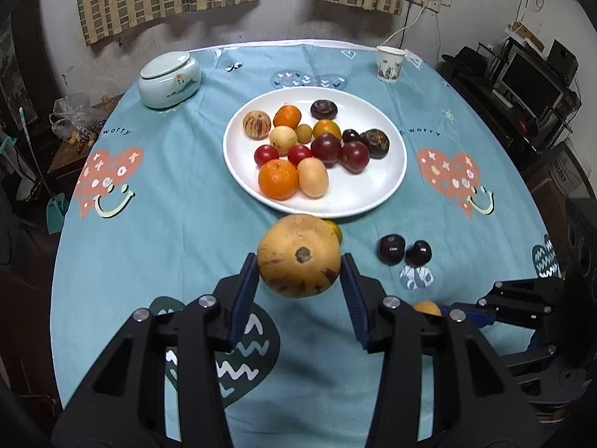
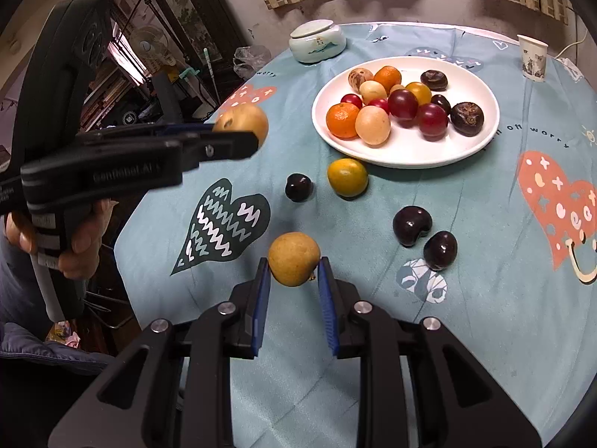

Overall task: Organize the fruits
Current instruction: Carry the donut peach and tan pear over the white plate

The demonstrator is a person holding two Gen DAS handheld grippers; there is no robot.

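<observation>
My left gripper (image 1: 299, 261) is shut on a large tan fruit (image 1: 299, 255) with brown blotches, held above the cloth just short of the white plate (image 1: 388, 183). In the right wrist view that same gripper (image 2: 238, 132) comes in from the left with the tan fruit (image 2: 244, 117). My right gripper (image 2: 293, 267) is shut on a small yellow-brown fruit (image 2: 294, 257). The plate (image 2: 481, 86) holds several oranges, red plums, pale fruits and dark chestnut-like ones. Loose on the cloth lie a yellow-green citrus (image 2: 347, 177) and three dark fruits (image 2: 411, 224).
A lidded pale ceramic jar (image 1: 169, 80) stands at the back left and a paper cup (image 1: 389, 62) at the back right. The round table's blue patterned cloth (image 1: 156, 224) drops off at the edges. A hand (image 2: 80, 242) grips the left tool's handle.
</observation>
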